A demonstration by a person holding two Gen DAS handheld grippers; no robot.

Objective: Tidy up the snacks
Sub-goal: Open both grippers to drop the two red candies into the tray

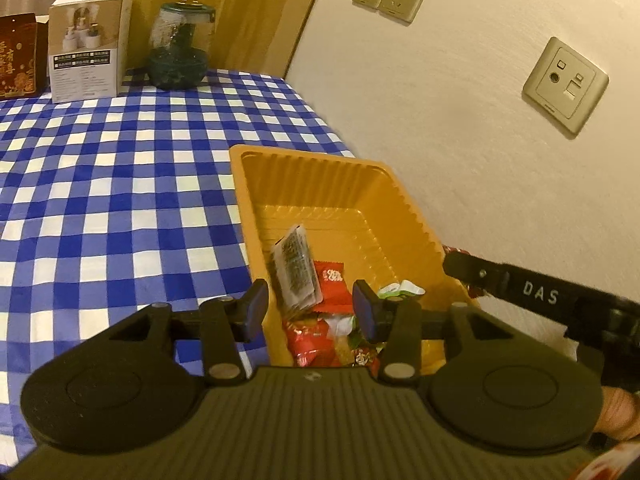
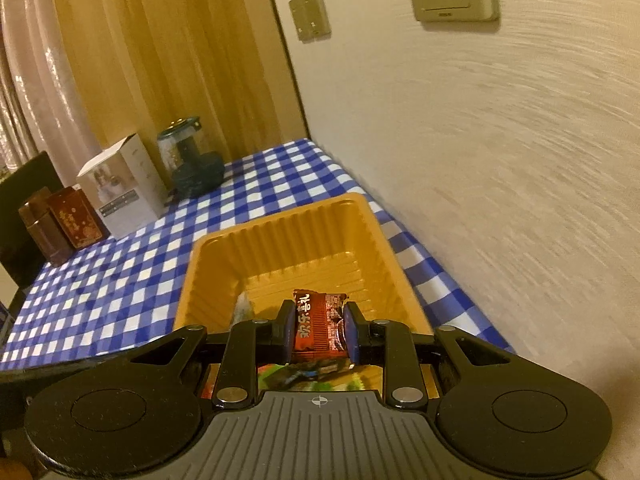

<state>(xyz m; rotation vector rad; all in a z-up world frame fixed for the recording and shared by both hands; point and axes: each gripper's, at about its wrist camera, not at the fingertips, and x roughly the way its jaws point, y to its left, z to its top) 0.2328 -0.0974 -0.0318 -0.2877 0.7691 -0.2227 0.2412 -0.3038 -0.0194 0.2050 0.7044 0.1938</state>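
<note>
An orange plastic tray (image 1: 312, 156) stands on the blue-checked tablecloth beside the wall. My left gripper (image 1: 310, 296) hangs open over its near end, its pads touching nothing. Just beyond the pads a clear printed packet (image 1: 296, 268) leans tilted inside the tray, above red snack packets (image 1: 332, 280) and green-white ones lying on the bottom. In the right wrist view my right gripper (image 2: 319, 312) is shut on a brown-red snack bar (image 2: 318, 326), held above the tray (image 2: 280, 216). One black finger (image 1: 500, 280) of that gripper reaches in from the right in the left wrist view.
At the table's far end stand a white carton (image 1: 88, 48), a glass jar (image 1: 180, 48) and dark red boxes (image 1: 16, 56). The wall with socket plates (image 1: 564, 84) runs close along the tray's right side. Checked cloth (image 1: 120, 184) spreads to the left.
</note>
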